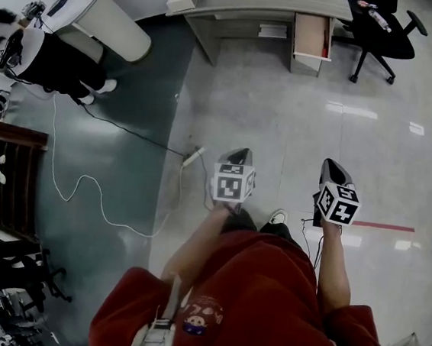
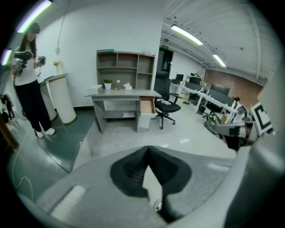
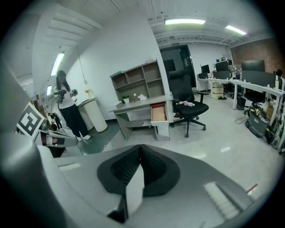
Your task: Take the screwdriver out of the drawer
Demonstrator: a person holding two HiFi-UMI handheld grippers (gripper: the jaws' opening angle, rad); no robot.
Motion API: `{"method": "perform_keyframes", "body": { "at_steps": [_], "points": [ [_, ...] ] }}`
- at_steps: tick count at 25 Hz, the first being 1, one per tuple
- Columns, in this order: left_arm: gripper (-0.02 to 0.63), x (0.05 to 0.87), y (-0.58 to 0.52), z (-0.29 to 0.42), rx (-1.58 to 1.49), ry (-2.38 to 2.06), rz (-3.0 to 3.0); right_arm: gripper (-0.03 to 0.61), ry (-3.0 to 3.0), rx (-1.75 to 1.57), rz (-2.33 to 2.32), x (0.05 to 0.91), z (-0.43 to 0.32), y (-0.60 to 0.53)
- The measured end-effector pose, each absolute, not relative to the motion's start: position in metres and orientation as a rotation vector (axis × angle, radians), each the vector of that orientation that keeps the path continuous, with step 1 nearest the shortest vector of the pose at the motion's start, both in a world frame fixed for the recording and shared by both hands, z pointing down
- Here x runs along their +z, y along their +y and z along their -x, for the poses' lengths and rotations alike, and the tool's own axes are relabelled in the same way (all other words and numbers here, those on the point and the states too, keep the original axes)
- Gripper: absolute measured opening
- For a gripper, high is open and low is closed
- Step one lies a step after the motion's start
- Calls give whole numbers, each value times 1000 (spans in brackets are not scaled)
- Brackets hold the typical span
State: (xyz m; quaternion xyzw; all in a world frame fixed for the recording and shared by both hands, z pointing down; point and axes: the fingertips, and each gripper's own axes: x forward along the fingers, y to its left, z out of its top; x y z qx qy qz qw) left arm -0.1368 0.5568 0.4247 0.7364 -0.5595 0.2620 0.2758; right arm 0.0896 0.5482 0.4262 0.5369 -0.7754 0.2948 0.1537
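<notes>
Jaws closed, empty: left tool (image 1: pixel 239 154), right tool (image 1: pixel 332 167) | drawer (image 1: pixel 313 34) pulled out across wide floor (image 1: pixel 283 114)

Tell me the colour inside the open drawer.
Orange-brown inside the drawer; best seen in the right gripper view.

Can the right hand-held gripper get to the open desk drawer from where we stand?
Probably not yet. The drawer hangs open at the desk, far across the floor from the right hand-held gripper, whose jaws are shut. Nothing stands between them; walk closer first.
</notes>
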Motion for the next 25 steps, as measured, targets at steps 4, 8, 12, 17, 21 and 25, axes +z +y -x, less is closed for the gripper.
{"method": "perform_keyframes", "body": {
  "at_steps": [4,8,12,17,21,25],
  "points": [
    [-2,429,558,125,723,-1514,-1961,2,-2196,883,-1530,440,-105,554],
    [-2,434,553,118,729,-1505,-1952,2,-2173,916,-1550,447,-115,554],
    [-2,441,539,115,720,-1482,-1949,2,-2160,915,-1564,448,-117,540],
    [-2,450,506,113,708,-1440,-1973,2,-2154,879,-1584,444,-113,513],
    [-2,447,469,119,687,-1424,-1986,2,-2137,864,-1593,441,-103,480],
    [-2,448,430,135,696,-1412,-1983,2,-2118,861,-1587,439,-85,440]
  ]
}}
